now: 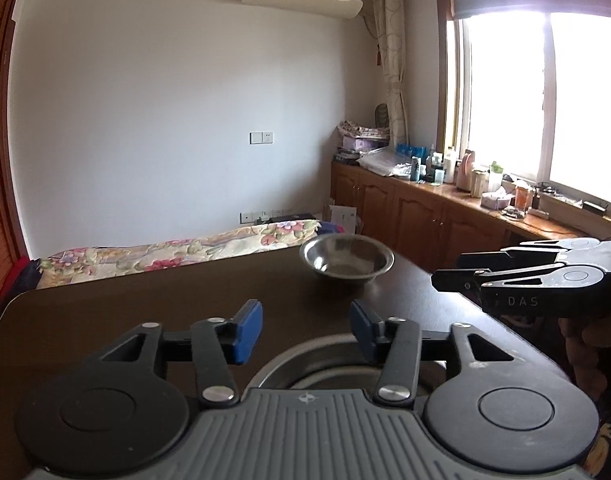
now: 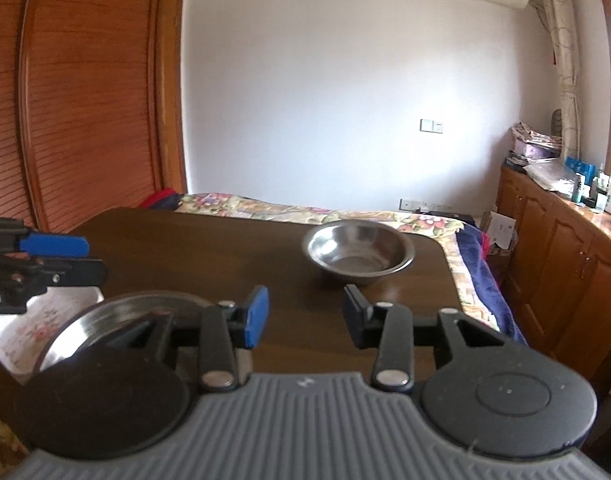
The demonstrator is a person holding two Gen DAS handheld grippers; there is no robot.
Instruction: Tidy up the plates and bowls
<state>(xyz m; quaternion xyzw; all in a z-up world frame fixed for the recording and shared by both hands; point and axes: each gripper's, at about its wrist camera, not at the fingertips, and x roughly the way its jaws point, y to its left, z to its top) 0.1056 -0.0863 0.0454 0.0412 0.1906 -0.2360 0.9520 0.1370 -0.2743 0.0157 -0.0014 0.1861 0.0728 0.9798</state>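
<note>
Both tools released over the desk; steel bowl alone at the far right corner

Left tool (image 1: 306,330) and right tool (image 2: 303,314) gape, holding nothing. Judged next step: fetch the steel bowl (image 2: 359,252) and nest it on the steel plate (image 2: 117,320) nearer than the bowl and to its left; a floral dish (image 2: 37,316) touches that plate. Pinch the bowl's rim, one pad inside, lift level; polished steel may slip. Dark glossy desk (image 2: 209,252); bed (image 2: 305,210) beyond the bowl, cabinets (image 2: 557,252) to its right

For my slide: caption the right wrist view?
Open right gripper faces a steel bowl on the dark table.
</note>
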